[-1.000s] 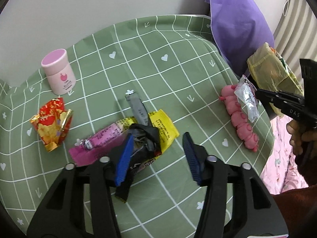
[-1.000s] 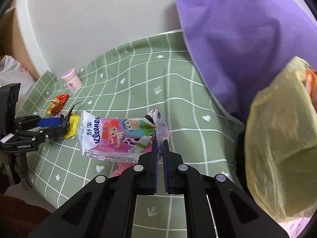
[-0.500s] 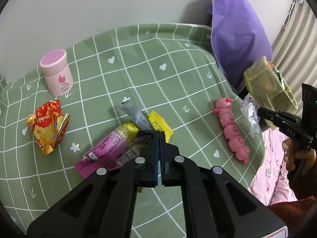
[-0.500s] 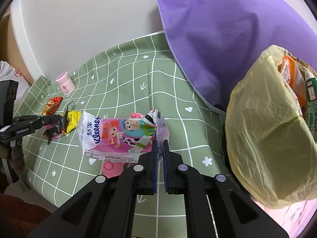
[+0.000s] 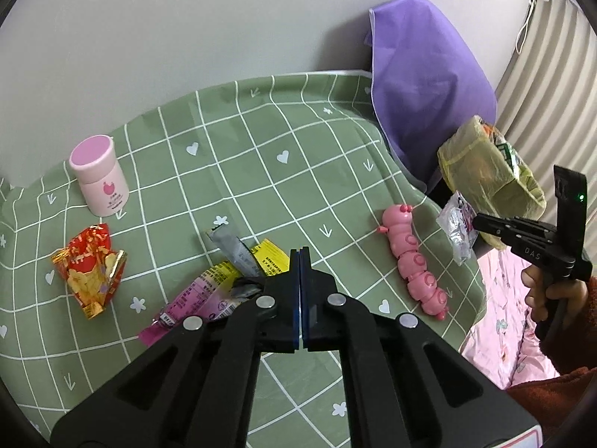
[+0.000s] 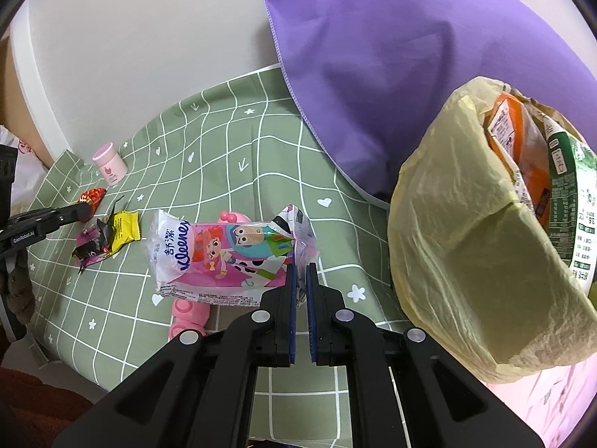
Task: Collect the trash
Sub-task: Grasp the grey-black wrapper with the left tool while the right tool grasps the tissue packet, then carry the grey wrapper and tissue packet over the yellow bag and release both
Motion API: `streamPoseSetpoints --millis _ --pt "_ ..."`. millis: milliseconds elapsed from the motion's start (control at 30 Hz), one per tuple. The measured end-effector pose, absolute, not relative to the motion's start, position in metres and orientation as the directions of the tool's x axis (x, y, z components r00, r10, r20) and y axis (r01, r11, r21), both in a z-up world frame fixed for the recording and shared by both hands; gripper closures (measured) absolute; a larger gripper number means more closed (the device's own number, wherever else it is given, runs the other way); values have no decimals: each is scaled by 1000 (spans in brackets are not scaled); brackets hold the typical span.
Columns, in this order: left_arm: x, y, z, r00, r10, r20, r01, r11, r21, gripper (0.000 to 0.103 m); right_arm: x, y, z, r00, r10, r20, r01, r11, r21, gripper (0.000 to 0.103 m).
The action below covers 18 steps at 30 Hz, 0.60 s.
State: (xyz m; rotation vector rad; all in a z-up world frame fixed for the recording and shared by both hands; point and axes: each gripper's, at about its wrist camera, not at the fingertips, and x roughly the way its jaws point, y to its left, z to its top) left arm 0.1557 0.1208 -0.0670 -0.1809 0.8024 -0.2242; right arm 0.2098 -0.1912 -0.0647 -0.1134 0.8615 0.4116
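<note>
Left wrist view: a red snack wrapper [image 5: 89, 269] lies at nine o'clock. At centre the left gripper [image 5: 300, 257] is fully closed; whether it pinches the black wrapper [image 5: 244, 285] beneath is hidden. At three o'clock the right gripper [image 5: 479, 221] clamps an empty tissue packet [image 6: 227, 254], held against a half-covered pink caterpillar toy [image 5: 414, 261], beside the yellow trash bag [image 6: 466, 239], cut off at right.

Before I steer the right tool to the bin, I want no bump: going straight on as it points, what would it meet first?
Probably the green checked tablecloth, beyond the Kleenex wrapper that the right tool pinches; the yellow trash bag sits off to its right. Depth is uncertain.
</note>
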Motion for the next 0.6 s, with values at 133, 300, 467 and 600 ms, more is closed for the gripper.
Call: streamPoseSetpoints --millis 133,300,467,600 --pt "150 131 -64 682 -273 -678 111 956 -273 103 209 -194 -61 589 305 -749 -393 917 64 96" --pt "153 133 -59 685 -250 -684 99 962 -253 103 208 -199 -63 587 304 -750 -383 921 74 96" --pt "157 138 -76 666 -171 -727 5 975 -224 61 205 -200 -67 582 308 -753 -378 922 85 96" --pt "168 135 -96 627 -145 -765 -35 976 -213 59 203 -198 -70 573 314 -757 -387 918 87 96"
